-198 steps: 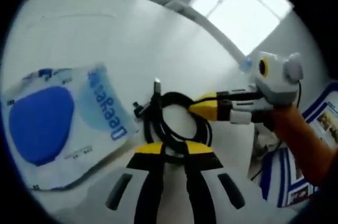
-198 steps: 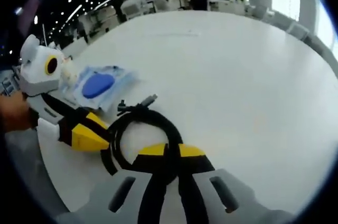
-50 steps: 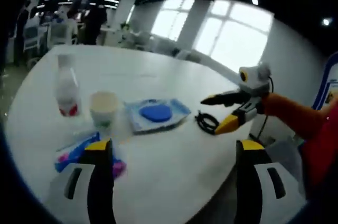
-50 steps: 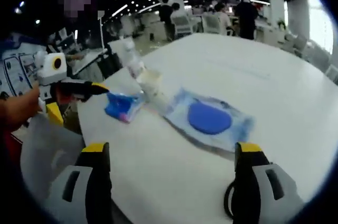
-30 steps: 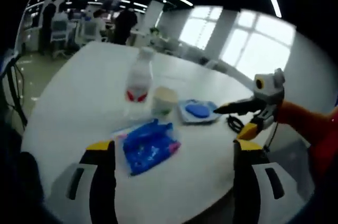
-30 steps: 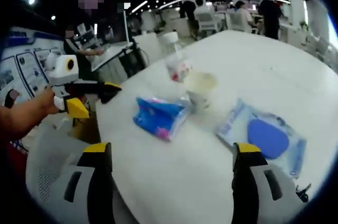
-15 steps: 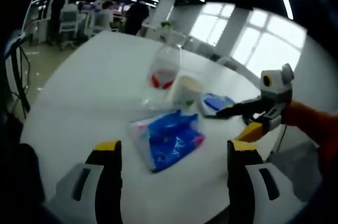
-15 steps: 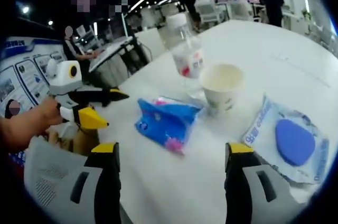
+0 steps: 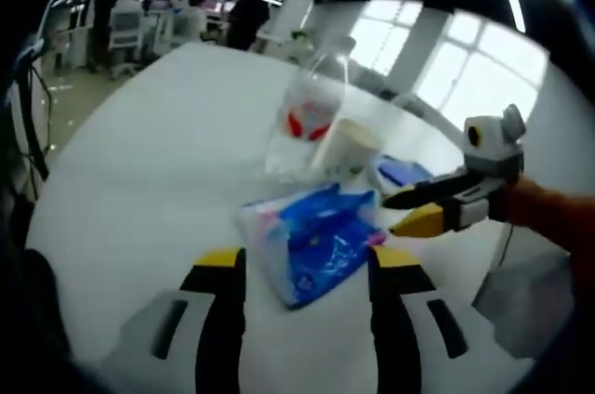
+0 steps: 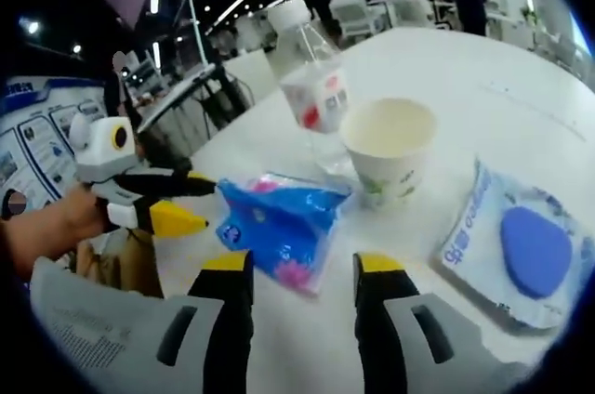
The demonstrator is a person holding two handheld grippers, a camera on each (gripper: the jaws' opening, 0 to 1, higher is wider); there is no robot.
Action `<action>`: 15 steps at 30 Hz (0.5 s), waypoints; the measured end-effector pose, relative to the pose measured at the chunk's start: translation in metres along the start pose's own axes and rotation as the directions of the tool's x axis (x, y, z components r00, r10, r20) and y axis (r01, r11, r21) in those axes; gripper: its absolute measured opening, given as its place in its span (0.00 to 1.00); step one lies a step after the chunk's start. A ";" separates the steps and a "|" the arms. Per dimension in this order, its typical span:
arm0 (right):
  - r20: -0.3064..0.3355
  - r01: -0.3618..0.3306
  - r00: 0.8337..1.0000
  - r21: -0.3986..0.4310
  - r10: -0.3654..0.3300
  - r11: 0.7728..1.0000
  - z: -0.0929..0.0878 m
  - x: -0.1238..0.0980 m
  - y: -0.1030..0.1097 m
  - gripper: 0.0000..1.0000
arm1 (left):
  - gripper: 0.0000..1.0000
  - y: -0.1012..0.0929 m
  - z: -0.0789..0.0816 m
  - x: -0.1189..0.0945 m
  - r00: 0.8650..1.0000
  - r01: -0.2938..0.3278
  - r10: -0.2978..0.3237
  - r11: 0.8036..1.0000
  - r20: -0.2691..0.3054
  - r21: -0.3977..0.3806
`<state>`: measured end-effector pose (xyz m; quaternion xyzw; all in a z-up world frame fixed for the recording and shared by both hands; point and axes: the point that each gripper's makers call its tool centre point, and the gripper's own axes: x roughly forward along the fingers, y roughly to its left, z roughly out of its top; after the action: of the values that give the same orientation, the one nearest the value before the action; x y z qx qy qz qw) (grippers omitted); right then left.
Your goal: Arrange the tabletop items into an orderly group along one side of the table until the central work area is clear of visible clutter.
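Both tongs released, straddling blue packet [image 9: 316, 241] from opposite sides, likely to nudge it. Packet lies on surface [image 9: 139, 180] beside paper cup [image 10: 389, 157] and bottle [image 10: 311, 87], near edge grouping.

Both grippers held low and close, jaws parted.

The left gripper [image 9: 305, 269] points forward with its yellow-tipped jaws standing apart, nothing between the pads. The right gripper [image 10: 296, 273] is likewise parted and grips nothing. In the left gripper view the right gripper comes in from the right, held by a hand [image 9: 539, 210]; in the right gripper view the left one enters from the left.
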<state>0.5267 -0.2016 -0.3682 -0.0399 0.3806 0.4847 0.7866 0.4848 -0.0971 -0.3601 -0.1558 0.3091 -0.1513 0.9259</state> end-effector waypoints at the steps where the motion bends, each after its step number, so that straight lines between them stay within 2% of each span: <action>1: 0.001 0.002 1.000 0.003 -0.002 1.000 0.000 0.001 -0.001 0.41 | 0.46 0.000 0.000 0.001 1.000 0.002 -0.002 1.000 -0.001 -0.003; 12: 0.000 0.019 1.000 0.023 -0.019 1.000 0.002 0.011 -0.010 0.27 | 0.37 0.003 -0.002 0.007 1.000 -0.001 0.001 1.000 -0.021 -0.007; 15: 0.002 0.021 1.000 0.027 -0.021 0.999 0.002 0.012 -0.011 0.26 | 0.35 0.004 -0.002 0.008 1.000 -0.010 0.009 1.000 -0.026 -0.006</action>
<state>0.5397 -0.1978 -0.3778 -0.0328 0.3857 0.4714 0.7924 0.4898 -0.0967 -0.3674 -0.1552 0.3222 -0.1480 0.9221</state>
